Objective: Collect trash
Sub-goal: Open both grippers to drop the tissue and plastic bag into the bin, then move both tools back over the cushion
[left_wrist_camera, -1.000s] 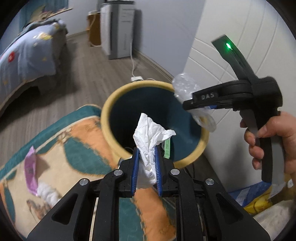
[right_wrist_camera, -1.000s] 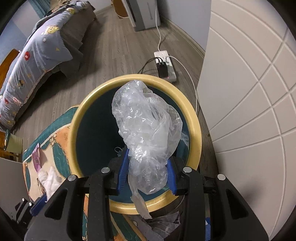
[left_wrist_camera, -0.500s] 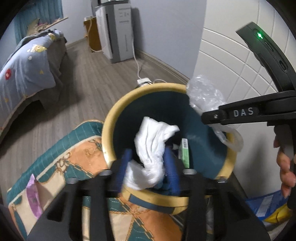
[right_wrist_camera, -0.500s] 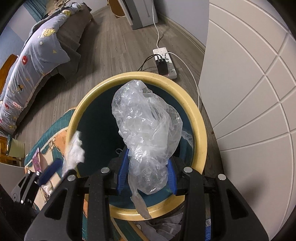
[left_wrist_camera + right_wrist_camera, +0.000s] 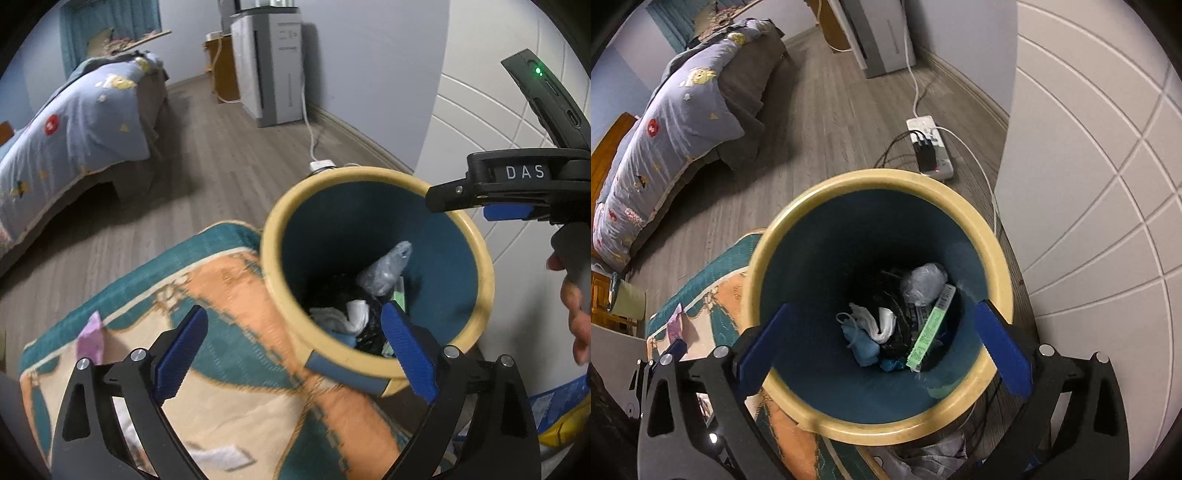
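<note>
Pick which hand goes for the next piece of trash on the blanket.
Left, probably. The left gripper has just opened, jaws empty, and sits over the blanket near the pink scrap. The right gripper, also just opened and empty, hangs over the bin.

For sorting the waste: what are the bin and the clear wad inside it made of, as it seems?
Bin: probably plastic, smooth cream rim with dull sheen, teal inner wall. Clear wad: thin plastic film, translucent and crinkled.
</note>
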`<state>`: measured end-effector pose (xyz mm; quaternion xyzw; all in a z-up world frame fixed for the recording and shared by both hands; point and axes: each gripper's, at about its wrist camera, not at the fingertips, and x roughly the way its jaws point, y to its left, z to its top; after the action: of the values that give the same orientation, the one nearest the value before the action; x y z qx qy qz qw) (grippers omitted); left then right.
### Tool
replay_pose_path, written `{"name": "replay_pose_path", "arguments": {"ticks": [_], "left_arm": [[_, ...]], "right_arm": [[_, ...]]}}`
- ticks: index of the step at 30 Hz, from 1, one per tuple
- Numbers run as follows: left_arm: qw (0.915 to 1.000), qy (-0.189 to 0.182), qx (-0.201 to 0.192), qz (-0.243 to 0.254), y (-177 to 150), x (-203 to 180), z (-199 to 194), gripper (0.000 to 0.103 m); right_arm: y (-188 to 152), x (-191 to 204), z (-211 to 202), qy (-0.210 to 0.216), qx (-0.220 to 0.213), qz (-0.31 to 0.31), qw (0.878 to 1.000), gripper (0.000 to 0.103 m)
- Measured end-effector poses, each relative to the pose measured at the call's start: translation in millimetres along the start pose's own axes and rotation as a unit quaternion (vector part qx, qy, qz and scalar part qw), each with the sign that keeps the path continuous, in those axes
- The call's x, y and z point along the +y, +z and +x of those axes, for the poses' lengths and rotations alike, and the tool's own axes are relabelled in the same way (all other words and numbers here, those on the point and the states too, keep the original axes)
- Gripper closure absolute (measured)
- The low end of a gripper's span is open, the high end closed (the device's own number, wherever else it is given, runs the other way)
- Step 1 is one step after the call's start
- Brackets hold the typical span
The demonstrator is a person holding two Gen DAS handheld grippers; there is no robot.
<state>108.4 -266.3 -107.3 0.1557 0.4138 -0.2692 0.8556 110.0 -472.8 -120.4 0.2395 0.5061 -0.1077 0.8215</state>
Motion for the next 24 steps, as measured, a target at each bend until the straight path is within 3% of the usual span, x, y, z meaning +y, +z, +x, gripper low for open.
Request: {"name": "replay_pose_path", "arguments": {"ticks": [7,15,21,24], "left_arm": [[0.9986,0.015,-0.005,-0.050,-11,44,-34,0.007],[0.9909,0.074,-0.019,-0.110,-34,117,-98,0.006],[0.9862,0.118,-0.026,-0.113,-60,148,-144,0.006],[0.9834,0.121,-0.032,-0.131,-74,161,-165,0.006]], "right_arm": [[-4,28,-9,-0.002,-0.006,-0.039,0.999,0.006],[-8,65,-25,0.009,-0.019,-0.075,0.997,0.006],[-16,96,-35,0.016,-0.029,-0.112,0.993,0.006],[-21,111,-36,0.017,-0.028,-0.134,0.990,0.006]]}}
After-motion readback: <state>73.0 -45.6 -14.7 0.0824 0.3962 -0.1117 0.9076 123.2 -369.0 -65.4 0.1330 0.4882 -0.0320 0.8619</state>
